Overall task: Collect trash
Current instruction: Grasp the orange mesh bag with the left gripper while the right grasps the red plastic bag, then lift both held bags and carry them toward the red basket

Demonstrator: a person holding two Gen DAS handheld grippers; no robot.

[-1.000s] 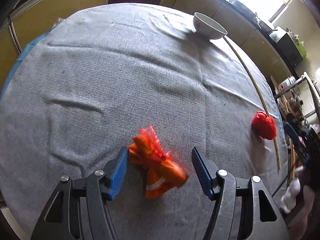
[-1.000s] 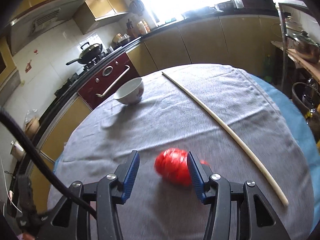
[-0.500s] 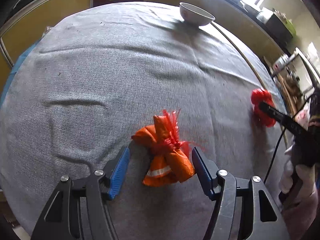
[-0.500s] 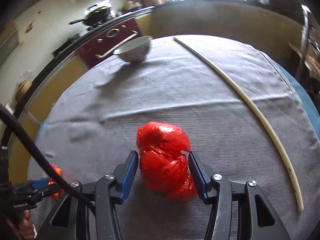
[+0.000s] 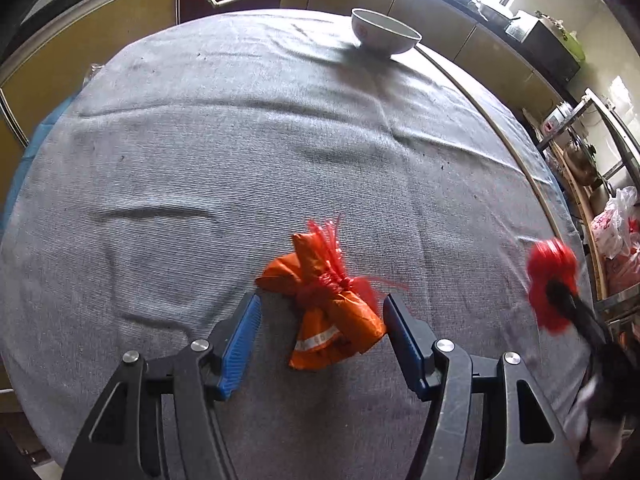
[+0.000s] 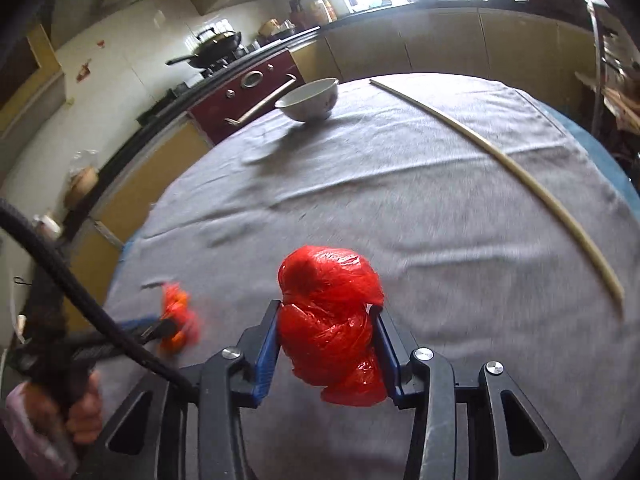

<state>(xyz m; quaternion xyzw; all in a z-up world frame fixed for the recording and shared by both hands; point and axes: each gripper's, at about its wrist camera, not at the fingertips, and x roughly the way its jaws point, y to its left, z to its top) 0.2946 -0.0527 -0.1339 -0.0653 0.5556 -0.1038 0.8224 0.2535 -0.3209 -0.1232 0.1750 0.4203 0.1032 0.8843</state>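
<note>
An orange wrapper bundle tied with red net (image 5: 328, 304) lies on the grey cloth between the open fingers of my left gripper (image 5: 320, 312); the pads do not touch it. It also shows blurred in the right wrist view (image 6: 178, 320). My right gripper (image 6: 326, 316) is shut on a crumpled red plastic bag (image 6: 332, 320) and holds it above the cloth. The red bag also shows at the right edge of the left wrist view (image 5: 552, 280).
A white bowl (image 5: 384, 36) (image 6: 310, 100) stands at the table's far edge. A long thin wooden stick (image 6: 504, 160) lies along the right side of the round table (image 5: 200, 160). Kitchen cabinets, an oven and a stove stand beyond. A metal rack with bags (image 5: 612, 232) stands at the right.
My right gripper closed on the red bag and lifted it off the cloth. My left gripper stayed open around the orange bundle and shifted slightly.
</note>
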